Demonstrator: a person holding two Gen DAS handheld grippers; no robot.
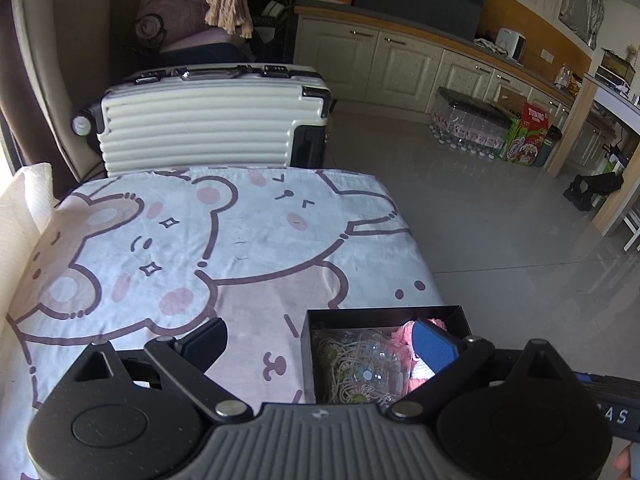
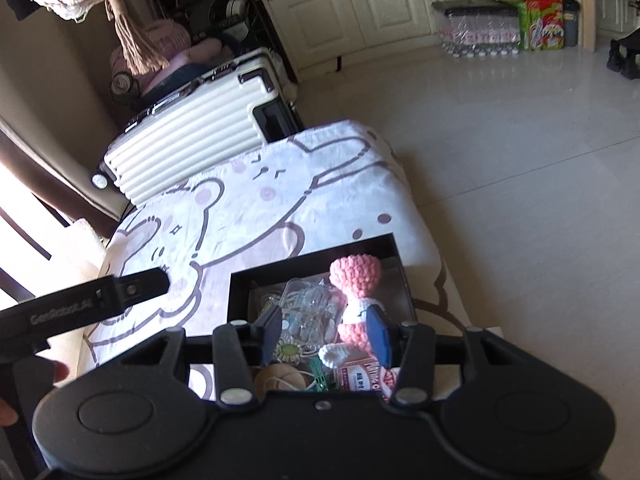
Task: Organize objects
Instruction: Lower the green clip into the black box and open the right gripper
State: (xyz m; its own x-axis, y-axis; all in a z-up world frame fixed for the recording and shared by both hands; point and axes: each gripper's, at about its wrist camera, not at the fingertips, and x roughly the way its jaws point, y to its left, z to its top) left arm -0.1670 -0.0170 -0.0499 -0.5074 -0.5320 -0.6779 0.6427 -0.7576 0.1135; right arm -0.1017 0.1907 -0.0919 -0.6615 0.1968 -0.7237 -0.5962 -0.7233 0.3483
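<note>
Ahead of our right jaws sits the box (image 2: 240, 292) on the table (image 2: 352, 184), with the crocheted doll (image 2: 354, 280) inside it; beyond the table stands the suitcase (image 2: 192, 136).

Black box (image 2: 240, 284) on the cloth; pink crocheted toy (image 2: 354, 280) and clutter inside

Right tongs (image 2: 325, 338) hide box (image 2: 240, 280) near edge; card pack (image 2: 360, 380) partly covered.
</note>
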